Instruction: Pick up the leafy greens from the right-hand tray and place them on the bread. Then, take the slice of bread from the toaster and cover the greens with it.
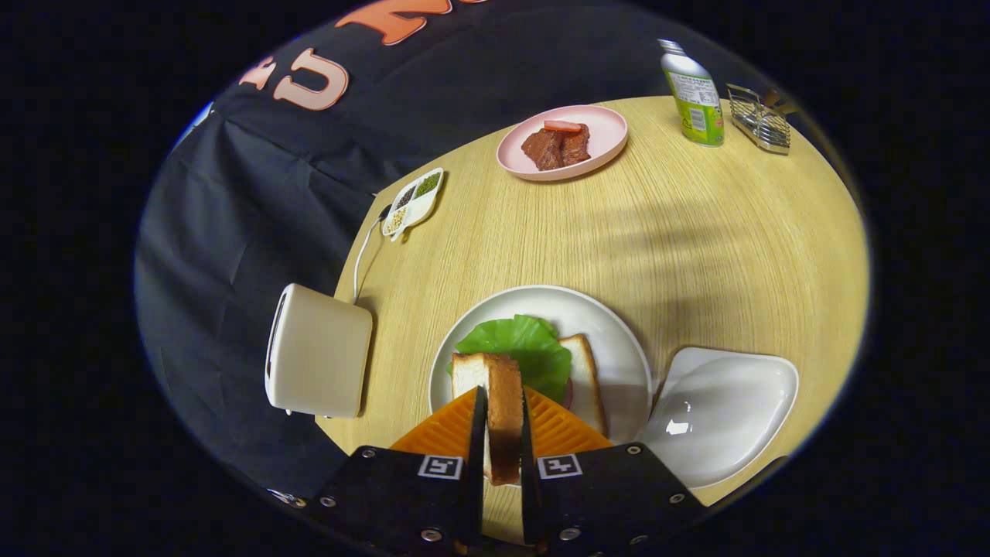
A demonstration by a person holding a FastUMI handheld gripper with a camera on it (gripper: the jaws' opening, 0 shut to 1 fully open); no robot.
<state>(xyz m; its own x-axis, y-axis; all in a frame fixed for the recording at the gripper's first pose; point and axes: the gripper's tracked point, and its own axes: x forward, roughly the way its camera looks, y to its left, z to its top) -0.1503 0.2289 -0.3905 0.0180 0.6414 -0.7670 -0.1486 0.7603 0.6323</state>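
From the cream toaster (319, 352) at the wooden table's (696, 232) left edge, the gripper (503, 422) (fingers clamped on the upright toast slice (499, 394)) should lower it flat over the green lettuce leaf (520, 348) on the white plate's (619, 340) bread (589, 379).

A light wood-grain table (696, 232) spans the scene, its surface lit from above with soft banded shadows across the right half. Black cloth (232, 232), creased in folds, forms the booth wall at the left and far side.
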